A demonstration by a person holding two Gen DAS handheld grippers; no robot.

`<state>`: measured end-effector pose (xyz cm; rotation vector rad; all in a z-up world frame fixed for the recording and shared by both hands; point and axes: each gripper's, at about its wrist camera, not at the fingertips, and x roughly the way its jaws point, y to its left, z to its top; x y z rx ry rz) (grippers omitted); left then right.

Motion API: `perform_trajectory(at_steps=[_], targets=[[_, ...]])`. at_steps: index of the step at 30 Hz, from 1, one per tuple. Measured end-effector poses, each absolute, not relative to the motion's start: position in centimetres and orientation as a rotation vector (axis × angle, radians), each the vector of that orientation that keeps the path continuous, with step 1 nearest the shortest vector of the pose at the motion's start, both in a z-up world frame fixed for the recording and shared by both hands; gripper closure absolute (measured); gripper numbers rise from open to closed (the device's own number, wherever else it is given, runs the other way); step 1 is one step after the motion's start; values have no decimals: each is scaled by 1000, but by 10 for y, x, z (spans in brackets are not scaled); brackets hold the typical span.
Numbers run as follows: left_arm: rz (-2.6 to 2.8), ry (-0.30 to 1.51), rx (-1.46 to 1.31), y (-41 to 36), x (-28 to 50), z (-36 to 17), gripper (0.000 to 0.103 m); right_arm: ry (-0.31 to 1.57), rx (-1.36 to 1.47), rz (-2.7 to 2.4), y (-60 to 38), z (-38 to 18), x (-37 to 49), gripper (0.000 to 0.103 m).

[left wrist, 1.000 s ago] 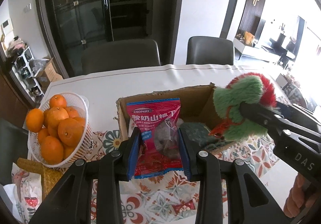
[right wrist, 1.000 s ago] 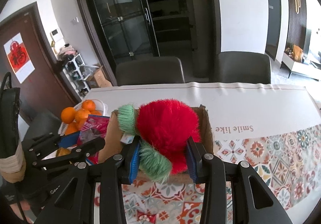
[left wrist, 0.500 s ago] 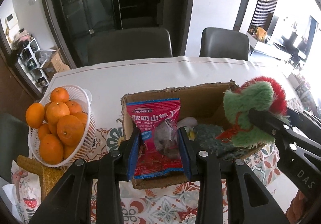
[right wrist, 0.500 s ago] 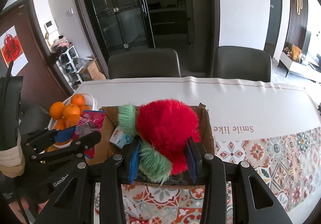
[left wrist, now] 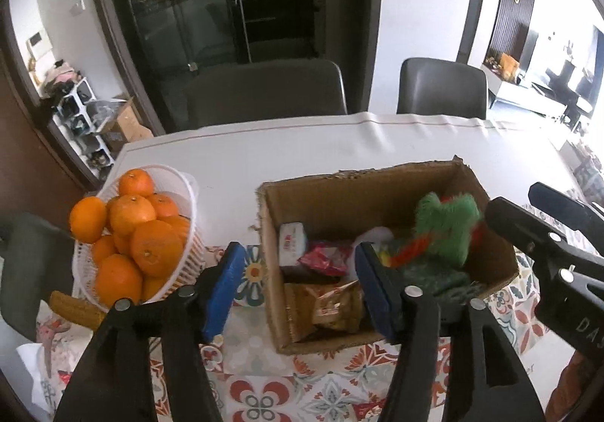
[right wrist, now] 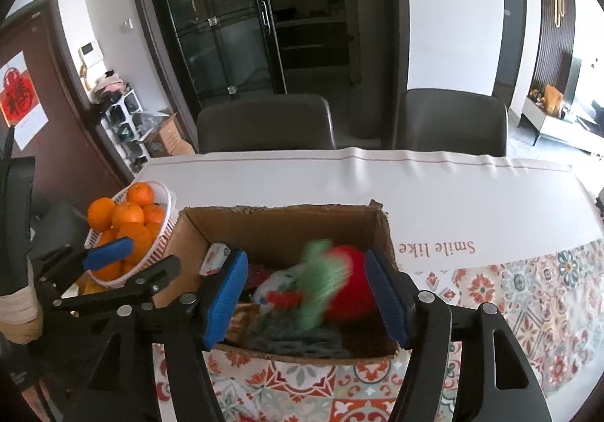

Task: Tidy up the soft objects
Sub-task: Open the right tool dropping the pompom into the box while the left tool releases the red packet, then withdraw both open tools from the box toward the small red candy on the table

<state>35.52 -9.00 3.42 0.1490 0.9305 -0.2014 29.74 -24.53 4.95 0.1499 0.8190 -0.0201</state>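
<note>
Both grippers poised over the open cardboard box (left wrist: 362, 187), pointing down into it: consistent with dropping soft items in from above rather than setting them down.

Left gripper (left wrist: 298, 286): jaws just opened, blue pads spread wide, nothing between them. Red snack bag (left wrist: 326, 257) now lying inside the box, beside a small white packet (left wrist: 292, 244) and above a brown packet (left wrist: 332, 305).

Right gripper (right wrist: 305, 293): jaws likewise just opened, pads parted and clear of the plush toy (right wrist: 332, 286). Toy, red and green, blurred in the right wrist view, probably caught mid-fall; seen in the left wrist view at the right end of the box, over a dark green cloth (left wrist: 426, 271). Final resting attitude not determinable.

White basket of oranges (left wrist: 132, 233) standing just left of the box on the patterned tablecloth (left wrist: 264, 384), untouched and not part of the sort.

Against the earlier frames: snack bag then pinched upright between the left pads, plush toy clamped between the right pads above the box rim. Both now released into the box. Both cameras now show more of the box interior.
</note>
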Motion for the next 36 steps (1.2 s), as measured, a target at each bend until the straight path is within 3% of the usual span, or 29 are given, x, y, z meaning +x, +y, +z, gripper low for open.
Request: perform_trajectory(at_steps=[21, 36], targets=[[-186, 827, 127, -60, 284, 62, 27, 789, 132, -43, -228, 60, 243, 37], [-182, 825, 135, -26, 226, 40, 17, 781, 120, -33, -195, 45, 184, 37]])
